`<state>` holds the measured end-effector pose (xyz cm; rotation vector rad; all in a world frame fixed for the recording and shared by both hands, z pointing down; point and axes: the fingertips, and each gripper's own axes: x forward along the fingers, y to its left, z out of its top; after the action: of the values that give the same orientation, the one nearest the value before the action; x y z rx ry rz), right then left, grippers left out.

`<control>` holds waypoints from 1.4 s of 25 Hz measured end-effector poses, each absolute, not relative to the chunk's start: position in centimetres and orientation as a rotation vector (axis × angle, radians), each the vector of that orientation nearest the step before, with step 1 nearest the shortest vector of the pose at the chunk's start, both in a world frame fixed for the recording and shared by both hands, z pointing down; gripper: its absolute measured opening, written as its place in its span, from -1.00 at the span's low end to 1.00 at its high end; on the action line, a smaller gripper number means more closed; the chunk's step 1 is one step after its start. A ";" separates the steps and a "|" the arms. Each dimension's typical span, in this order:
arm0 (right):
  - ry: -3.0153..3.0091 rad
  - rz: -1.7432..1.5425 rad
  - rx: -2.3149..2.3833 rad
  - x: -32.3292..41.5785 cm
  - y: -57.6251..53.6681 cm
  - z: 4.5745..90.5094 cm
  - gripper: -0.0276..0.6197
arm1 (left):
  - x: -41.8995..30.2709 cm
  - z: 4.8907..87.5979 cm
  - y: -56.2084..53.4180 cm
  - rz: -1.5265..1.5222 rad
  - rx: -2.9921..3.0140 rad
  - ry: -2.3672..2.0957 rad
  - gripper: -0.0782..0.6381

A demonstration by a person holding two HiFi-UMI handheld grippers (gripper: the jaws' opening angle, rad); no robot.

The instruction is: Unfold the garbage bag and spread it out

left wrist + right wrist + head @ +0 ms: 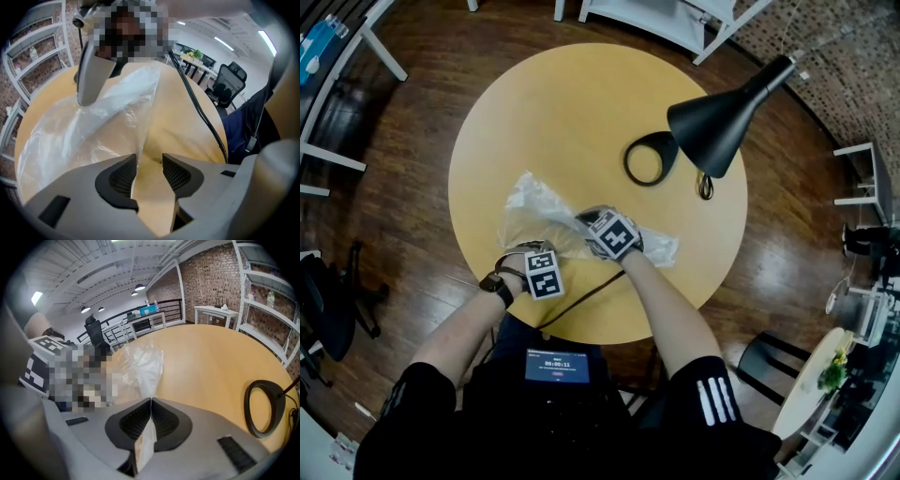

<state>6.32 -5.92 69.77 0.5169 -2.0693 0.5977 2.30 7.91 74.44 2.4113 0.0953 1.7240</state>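
A translucent garbage bag (539,208) lies crumpled on the near half of the round yellow table (581,103). My right gripper (589,223) is over the bag's middle and is shut on a fold of the film; in the right gripper view the thin plastic (143,366) runs up from between the closed pads (151,416). My left gripper (534,248) sits at the bag's near left edge. Its jaws stand open (149,171), and an edge of the bag (93,126) hangs along the left pad (123,178) with a gap to the other pad.
A black desk lamp (727,117) leans over the table's right side, its ring base (650,159) on the tabletop (262,406). A dark cable (586,292) crosses the near table edge. White furniture legs (384,52) and a black office chair (328,300) stand around the table.
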 end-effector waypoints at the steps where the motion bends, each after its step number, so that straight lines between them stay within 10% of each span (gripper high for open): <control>1: -2.067 0.592 0.526 6.6 -6.3 69.6 -0.87 | 2.1 74.4 8.2 1.727 2.409 0.111 -0.28; 35: -2.234 0.687 0.410 4.5 -8.9 66.3 -0.43 | -2.9 74.4 8.0 1.664 2.380 0.003 -0.33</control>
<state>4.54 -8.91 66.26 0.4098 -2.2340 0.6866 -2.85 8.01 74.41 2.3799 0.0031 1.6641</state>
